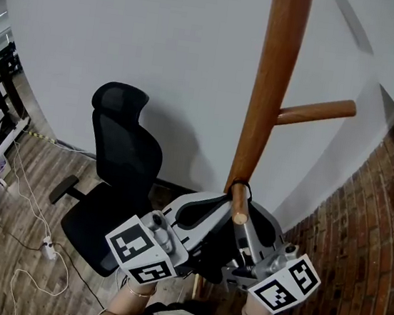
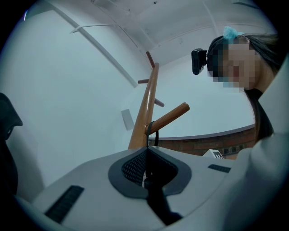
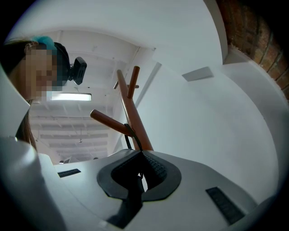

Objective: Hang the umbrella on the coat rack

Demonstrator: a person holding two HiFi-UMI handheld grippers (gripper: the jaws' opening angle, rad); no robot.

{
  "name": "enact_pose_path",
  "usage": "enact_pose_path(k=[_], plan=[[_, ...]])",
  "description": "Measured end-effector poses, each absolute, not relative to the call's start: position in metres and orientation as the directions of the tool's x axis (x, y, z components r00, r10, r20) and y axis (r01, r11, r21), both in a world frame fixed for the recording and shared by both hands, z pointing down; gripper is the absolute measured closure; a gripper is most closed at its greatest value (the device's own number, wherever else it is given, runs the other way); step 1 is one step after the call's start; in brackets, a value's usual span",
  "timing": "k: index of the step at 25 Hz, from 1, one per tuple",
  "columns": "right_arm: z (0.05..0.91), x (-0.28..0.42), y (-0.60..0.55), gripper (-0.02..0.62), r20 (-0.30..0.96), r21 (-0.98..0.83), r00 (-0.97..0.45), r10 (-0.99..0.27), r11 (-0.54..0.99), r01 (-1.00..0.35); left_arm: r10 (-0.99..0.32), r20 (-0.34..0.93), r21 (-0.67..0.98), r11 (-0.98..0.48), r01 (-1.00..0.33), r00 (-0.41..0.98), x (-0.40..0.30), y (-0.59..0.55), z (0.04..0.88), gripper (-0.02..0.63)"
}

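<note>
The wooden coat rack pole [image 1: 272,77] rises in front of me, with a short peg [image 1: 238,207] pointing toward me. A black umbrella strap [image 1: 240,188] is looped over that peg. The dark umbrella [image 1: 215,249] hangs below it, mostly hidden between the grippers. My left gripper [image 1: 200,215] and right gripper [image 1: 247,228] meet just under the peg. In the left gripper view the left gripper [image 2: 146,169] is shut on the black strap [image 2: 150,128], which runs up to the peg [image 2: 169,116]. In the right gripper view the right gripper [image 3: 140,169] is likewise shut on the strap [image 3: 131,135] below the peg [image 3: 108,122].
A black office chair [image 1: 122,150] stands to the left of the rack by the white wall. A brick wall [image 1: 367,233] is on the right. Cables and a power strip [image 1: 47,247] lie on the wood floor. Another peg [image 1: 317,111] sticks out higher up to the right.
</note>
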State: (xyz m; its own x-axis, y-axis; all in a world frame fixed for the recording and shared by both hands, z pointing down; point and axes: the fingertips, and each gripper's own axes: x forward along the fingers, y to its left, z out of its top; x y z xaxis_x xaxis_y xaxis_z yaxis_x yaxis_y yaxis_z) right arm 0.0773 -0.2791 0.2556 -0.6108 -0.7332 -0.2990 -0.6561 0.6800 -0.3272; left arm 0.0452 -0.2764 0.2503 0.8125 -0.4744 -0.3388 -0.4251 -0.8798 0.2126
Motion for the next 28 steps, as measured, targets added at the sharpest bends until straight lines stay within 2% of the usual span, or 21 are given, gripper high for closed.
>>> enact_pose_path(k=[28], plan=[[0.253, 0.083, -0.267, 0.557, -0.279, -0.245, -0.580, -0.766, 0.640, -0.728, -0.461, -0.340, 0.209, -0.887, -0.413, 0.819, 0.042, -0.268, 0.252, 0.595]])
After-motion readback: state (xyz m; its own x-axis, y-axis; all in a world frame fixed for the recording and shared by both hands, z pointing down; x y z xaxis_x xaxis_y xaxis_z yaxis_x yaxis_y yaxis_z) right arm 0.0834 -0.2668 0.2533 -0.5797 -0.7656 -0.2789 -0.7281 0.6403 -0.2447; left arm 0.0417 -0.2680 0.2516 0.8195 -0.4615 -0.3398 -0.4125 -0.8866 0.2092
